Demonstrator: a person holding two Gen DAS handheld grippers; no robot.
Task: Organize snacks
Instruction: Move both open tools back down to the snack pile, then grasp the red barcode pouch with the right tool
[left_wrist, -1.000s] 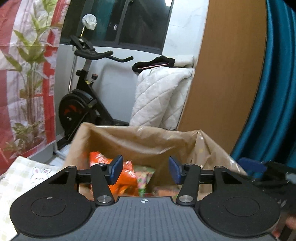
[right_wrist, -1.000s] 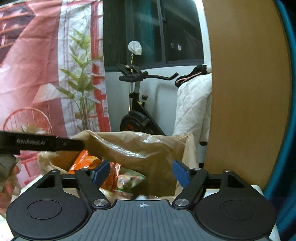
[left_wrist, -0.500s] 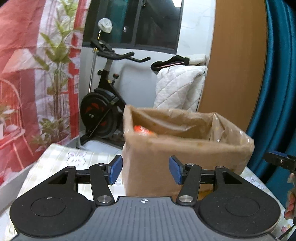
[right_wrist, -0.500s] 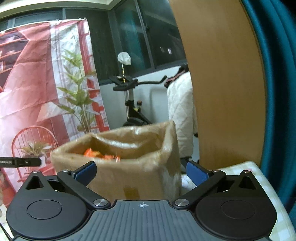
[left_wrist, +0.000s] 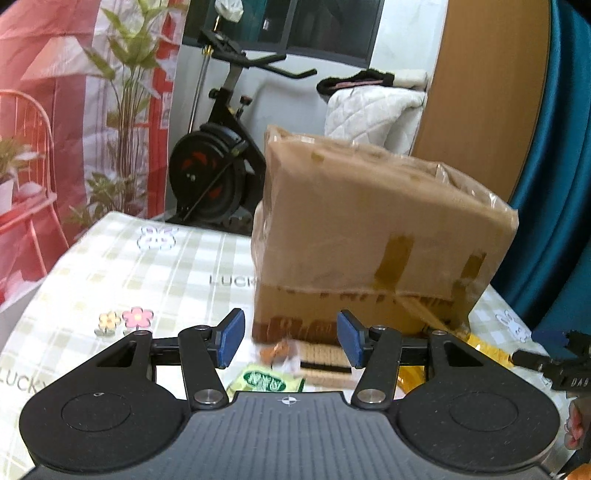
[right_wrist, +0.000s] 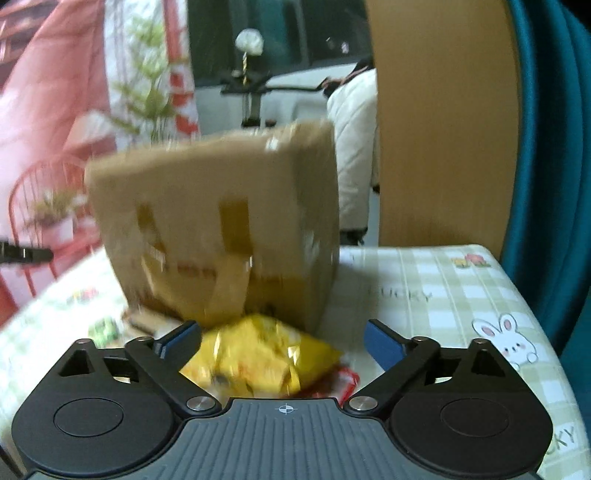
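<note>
Task is judged partly done at most: several snacks are seen loose on the checked tablecloth (left_wrist: 122, 266) in front of the cardboard box (left_wrist: 373, 236): a yellow bag (right_wrist: 258, 360), a green packet (left_wrist: 264, 380) and a small brown snack (left_wrist: 279, 350). Box contents cannot be seen. Left gripper (left_wrist: 290, 341) is held apart, nothing clamped. Right gripper (right_wrist: 282, 341) is spread wide just above the yellow bag; contact cannot be told.
</note>
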